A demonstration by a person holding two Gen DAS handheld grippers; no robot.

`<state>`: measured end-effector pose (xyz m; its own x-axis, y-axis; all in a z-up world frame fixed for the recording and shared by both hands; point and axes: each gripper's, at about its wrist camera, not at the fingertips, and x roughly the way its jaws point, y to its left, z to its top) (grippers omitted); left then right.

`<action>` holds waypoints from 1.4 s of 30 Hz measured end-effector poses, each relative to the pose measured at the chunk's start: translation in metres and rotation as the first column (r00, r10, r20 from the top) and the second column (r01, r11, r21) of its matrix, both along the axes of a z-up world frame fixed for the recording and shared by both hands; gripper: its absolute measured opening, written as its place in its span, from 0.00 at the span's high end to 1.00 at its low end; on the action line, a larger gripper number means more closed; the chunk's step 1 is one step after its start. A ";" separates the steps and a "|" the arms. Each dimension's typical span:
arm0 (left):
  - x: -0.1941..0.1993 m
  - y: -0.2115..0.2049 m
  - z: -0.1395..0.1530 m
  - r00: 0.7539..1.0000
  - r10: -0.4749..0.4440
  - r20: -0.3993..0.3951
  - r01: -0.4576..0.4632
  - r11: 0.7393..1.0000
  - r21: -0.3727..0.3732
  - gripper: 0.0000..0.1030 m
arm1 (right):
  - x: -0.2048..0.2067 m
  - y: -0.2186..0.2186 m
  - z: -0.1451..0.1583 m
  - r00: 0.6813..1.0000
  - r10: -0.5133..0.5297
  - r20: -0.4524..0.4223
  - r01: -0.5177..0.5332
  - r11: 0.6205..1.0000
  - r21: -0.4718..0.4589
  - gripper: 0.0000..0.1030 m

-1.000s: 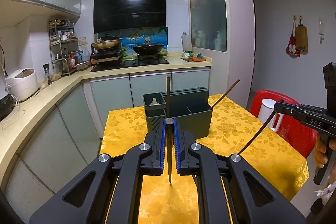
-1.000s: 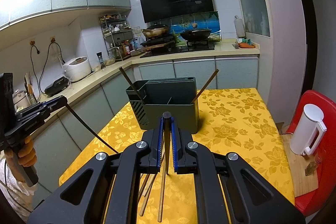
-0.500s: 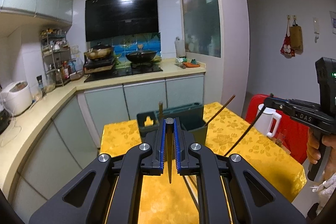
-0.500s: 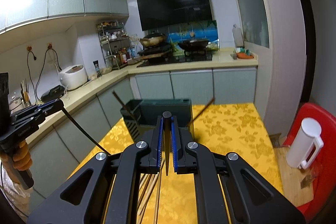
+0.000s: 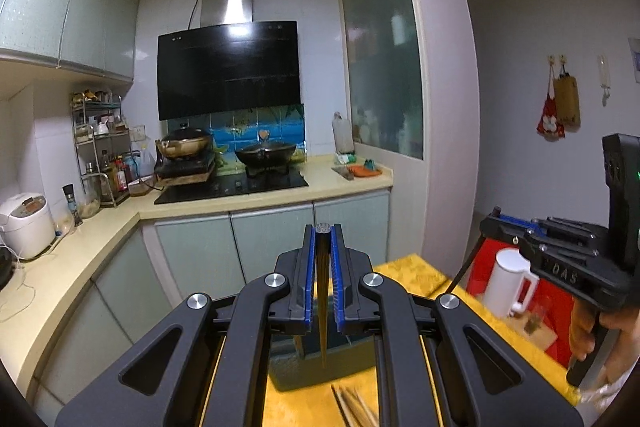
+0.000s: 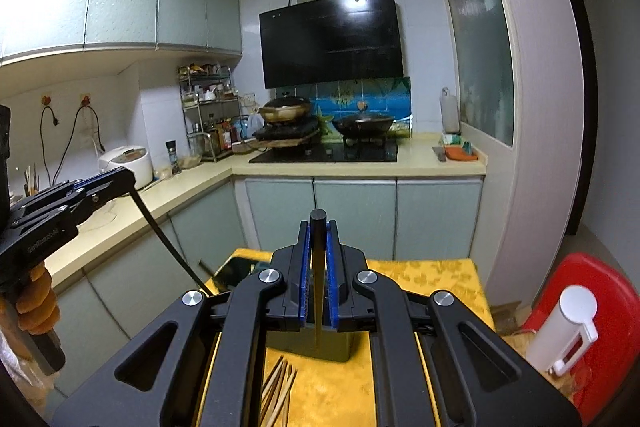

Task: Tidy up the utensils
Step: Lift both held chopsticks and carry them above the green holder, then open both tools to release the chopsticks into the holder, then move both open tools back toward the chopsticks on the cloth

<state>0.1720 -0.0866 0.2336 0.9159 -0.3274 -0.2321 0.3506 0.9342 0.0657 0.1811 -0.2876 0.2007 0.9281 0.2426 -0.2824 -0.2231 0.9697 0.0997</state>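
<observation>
My left gripper point(image 5: 322, 239) is shut on a dark chopstick point(image 5: 322, 291) that runs down between its blue pads. My right gripper point(image 6: 318, 227) is shut on another dark chopstick point(image 6: 319, 291). Both are held high above the yellow table point(image 6: 440, 273). The dark grey utensil holder point(image 6: 236, 269) stands on the table, mostly hidden behind the grippers; it also shows in the left wrist view point(image 5: 292, 375). Several loose wooden chopsticks point(image 6: 280, 389) lie on the cloth in front of it, also seen in the left wrist view point(image 5: 354, 405). Each gripper shows in the other's view: right point(image 5: 490, 225), left point(image 6: 128, 179).
A white jug point(image 6: 564, 331) stands on a red chair point(image 6: 600, 279) to the right of the table. The kitchen counter point(image 6: 352, 167) with stove and pans runs behind and along the left. A rice cooker point(image 6: 128, 161) sits on it.
Both grippers have risen and tilted upward with their chopsticks. The utensil holder and table have dropped low in both views and are now mostly hidden.
</observation>
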 end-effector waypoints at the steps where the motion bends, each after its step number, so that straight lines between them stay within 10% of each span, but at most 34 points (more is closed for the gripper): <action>1: 0.007 -0.002 0.001 1.000 0.005 0.001 -0.005 1.000 -0.005 0.93 | 0.004 0.001 0.002 1.000 -0.003 0.003 0.003 1.000 -0.001 0.92; 32: 0.106 -0.012 -0.068 0.982 0.046 -0.181 -0.047 0.999 -0.006 0.92 | 0.091 0.016 -0.054 0.989 -0.041 -0.144 0.035 0.998 -0.044 0.84; 35: 0.104 -0.007 -0.065 0.983 0.046 -0.179 -0.051 0.998 -0.022 0.65 | 0.086 0.015 -0.053 0.990 -0.050 -0.134 0.046 0.998 -0.035 0.56; 42: 0.088 0.008 -0.056 0.986 0.054 -0.159 -0.065 0.996 -0.062 0.41 | 0.068 0.015 -0.042 0.995 -0.064 -0.080 0.059 0.997 -0.058 0.53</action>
